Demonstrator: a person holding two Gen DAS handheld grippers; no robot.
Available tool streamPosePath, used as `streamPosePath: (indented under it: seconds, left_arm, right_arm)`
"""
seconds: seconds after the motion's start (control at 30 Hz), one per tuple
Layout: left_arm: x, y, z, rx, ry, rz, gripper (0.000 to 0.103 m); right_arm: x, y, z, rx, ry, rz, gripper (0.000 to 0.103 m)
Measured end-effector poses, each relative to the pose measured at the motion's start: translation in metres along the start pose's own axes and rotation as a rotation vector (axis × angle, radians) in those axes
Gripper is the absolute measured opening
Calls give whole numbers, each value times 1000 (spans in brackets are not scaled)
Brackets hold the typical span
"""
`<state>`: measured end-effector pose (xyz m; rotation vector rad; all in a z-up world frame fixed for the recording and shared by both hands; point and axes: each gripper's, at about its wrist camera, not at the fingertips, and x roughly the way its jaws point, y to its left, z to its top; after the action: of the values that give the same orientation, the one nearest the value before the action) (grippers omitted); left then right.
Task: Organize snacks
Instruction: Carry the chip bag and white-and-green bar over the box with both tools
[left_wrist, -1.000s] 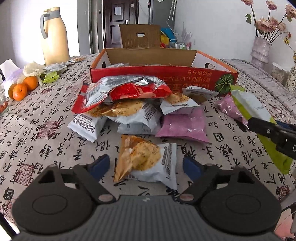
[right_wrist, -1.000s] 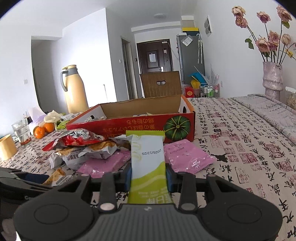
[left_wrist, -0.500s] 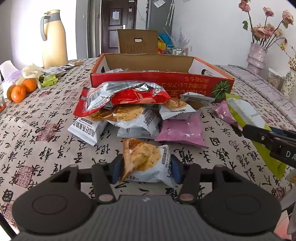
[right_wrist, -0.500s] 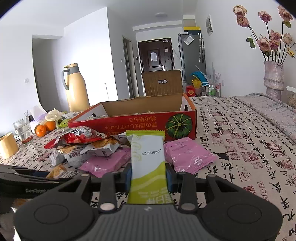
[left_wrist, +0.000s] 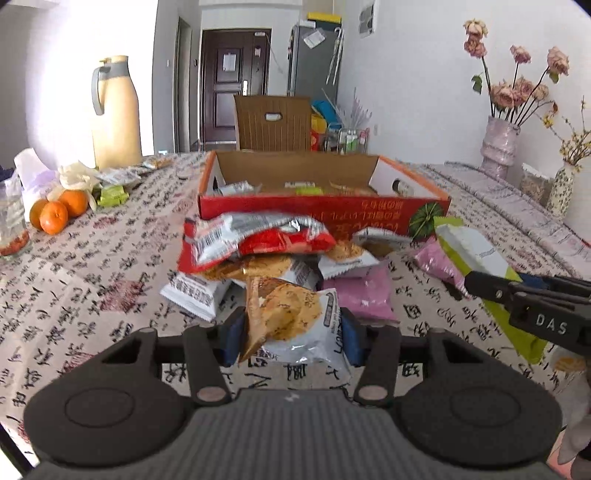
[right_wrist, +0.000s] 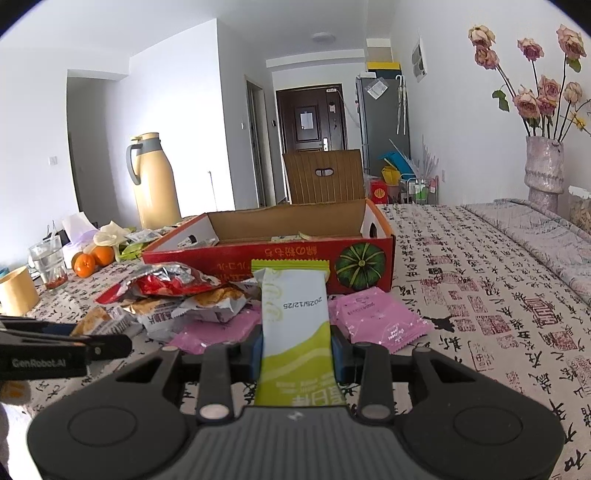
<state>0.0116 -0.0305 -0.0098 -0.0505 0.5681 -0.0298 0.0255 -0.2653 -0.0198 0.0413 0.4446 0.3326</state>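
The left gripper (left_wrist: 290, 334) is clamped on a white biscuit packet (left_wrist: 295, 325), its blue pads pressing both sides. A second ago those jaws stood wide around the packet as it lay on the tablecloth (left_wrist: 92, 280); now it is lifted clear. The right gripper (right_wrist: 295, 350) pinches a green-and-white snack bar (right_wrist: 295, 325) upright, unchanged. Beyond the snack pile (left_wrist: 266, 247), the red cardboard box (left_wrist: 317, 212) holds a few small packets.

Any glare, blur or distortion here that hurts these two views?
Left wrist: window glare washes out the wall behind the thermos; red bag slightly motion-blurred. Right wrist: evenly lit, sharp, date on green packet readable. Both: fisheye bending, dark corners.
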Motion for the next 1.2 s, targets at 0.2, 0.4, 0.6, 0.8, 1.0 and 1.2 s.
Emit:
streamPosePath:
  seconds: [0.2,0.4,0.6,0.8,1.0,1.2]
  left_arm:
    - [-12,4,11,-13,-46,-13,53]
    - [-13,7,26,-27,-77,-32,53]
    - [-4,10,47,-47,-107,-52,53]
    - [14,10,75,-45,-133,-61,53]
    - [36,10,108,-39,-160,-54,53]
    - [61,11,141,-30,-171,-37,53]
  right_arm:
    - [-5,7,8,-15,-22,-3,34]
    - [-1,11,16,-16,-34,-4,34]
    - [10,12,29,-8,-48,-16,34]
    - [25,11,51,-1,-77,-29,34]
    - [51,10,78,6,-100,-28,34]
    - [84,5,113,18,-131,-32,34]
